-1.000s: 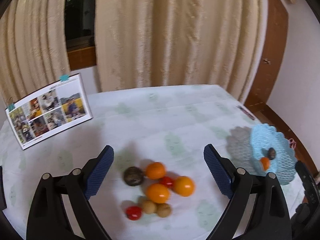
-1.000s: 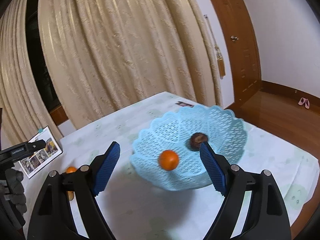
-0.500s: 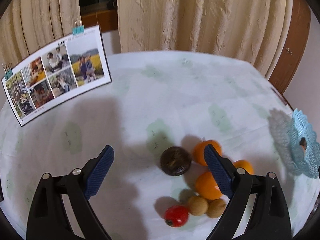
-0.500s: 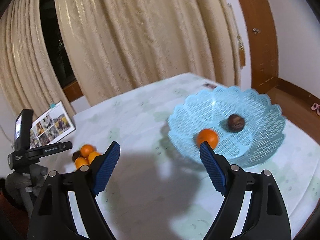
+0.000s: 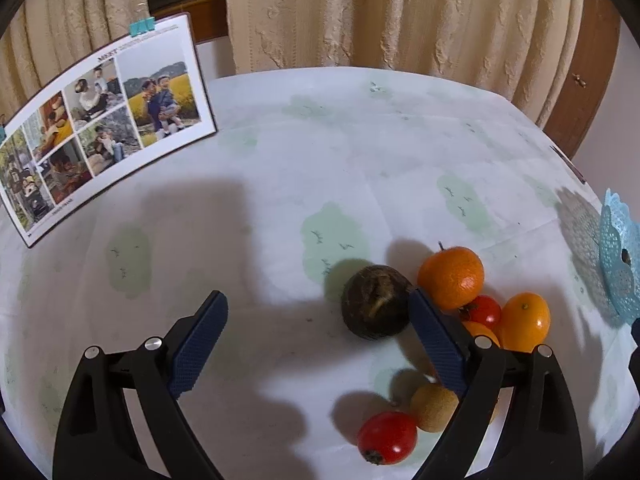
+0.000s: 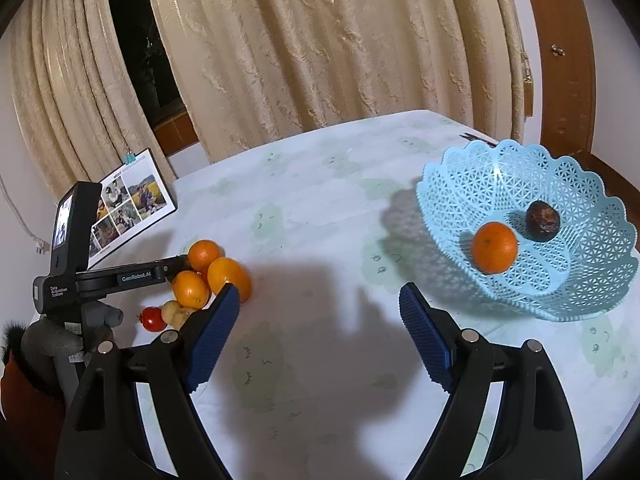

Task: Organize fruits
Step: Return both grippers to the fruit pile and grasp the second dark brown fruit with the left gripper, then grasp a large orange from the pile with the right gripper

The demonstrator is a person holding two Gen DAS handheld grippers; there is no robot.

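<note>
One dark round fruit (image 5: 376, 301) should be centred between the wide-open, empty left gripper (image 5: 318, 340) pads before closing, the orange (image 5: 451, 277) just beside it left undisturbed.

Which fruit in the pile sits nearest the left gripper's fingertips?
The dark brown-green round fruit, at the pile's left edge, beside the left gripper's right fingertip. The oranges, red tomatoes and tan fruits all lie outside the open jaws.

Cream curtains (image 6: 320, 52), dark window (image 6: 136, 40), wooden door (image 6: 560, 60), white wall (image 5: 616, 100)
</note>
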